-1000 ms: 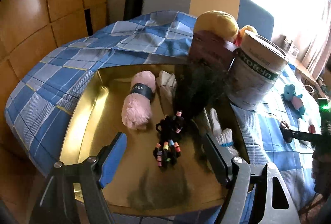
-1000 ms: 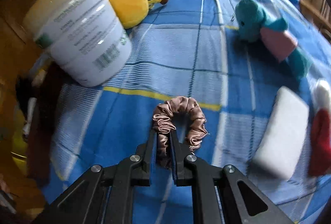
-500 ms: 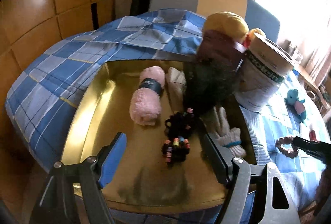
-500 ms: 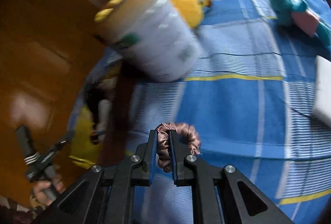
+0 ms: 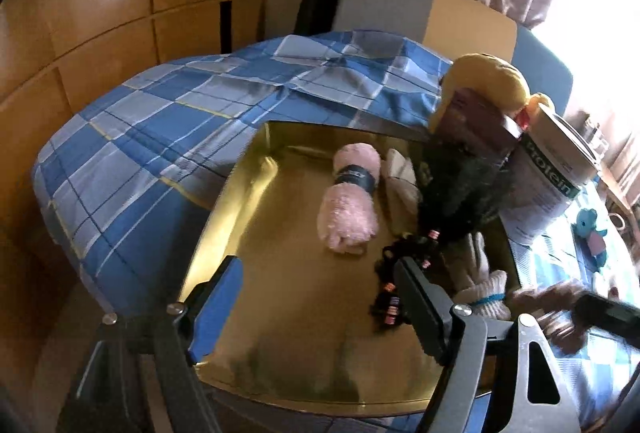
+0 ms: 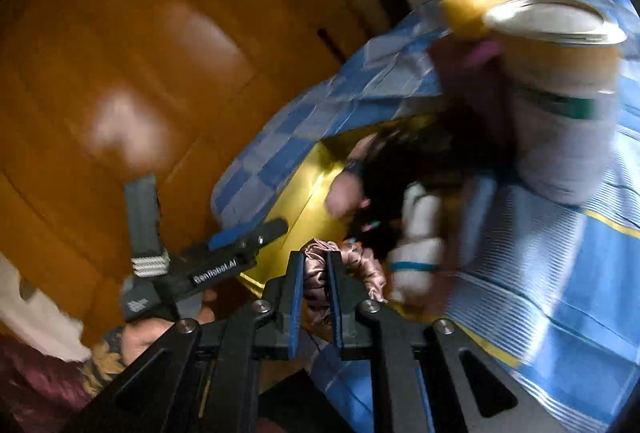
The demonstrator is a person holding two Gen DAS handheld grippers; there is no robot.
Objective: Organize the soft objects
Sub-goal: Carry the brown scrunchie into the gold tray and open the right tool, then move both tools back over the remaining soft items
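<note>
A gold tray (image 5: 256, 233) lies on the blue checked cloth and holds a pink yarn skein (image 5: 352, 201), a black wig (image 5: 460, 189), black beaded hair ties (image 5: 390, 297) and white gloves (image 5: 484, 285). My left gripper (image 5: 320, 297) is open and empty above the tray's near edge. My right gripper (image 6: 314, 273) is shut on a pink satin scrunchie (image 6: 360, 269) and holds it in the air at the tray's near right edge (image 6: 304, 205). The scrunchie also shows blurred in the left wrist view (image 5: 544, 297).
A white protein tub (image 5: 552, 185) and a maroon box (image 5: 476, 121) stand right of the tray, with a yellow plush (image 5: 488, 81) behind them. A teal and pink plush (image 5: 592, 233) lies further right. Wooden panels line the left.
My right gripper has lifted the scrunchie off the cloth and carried it left to the tray's edge. My left gripper has drawn back slightly and stayed open.
</note>
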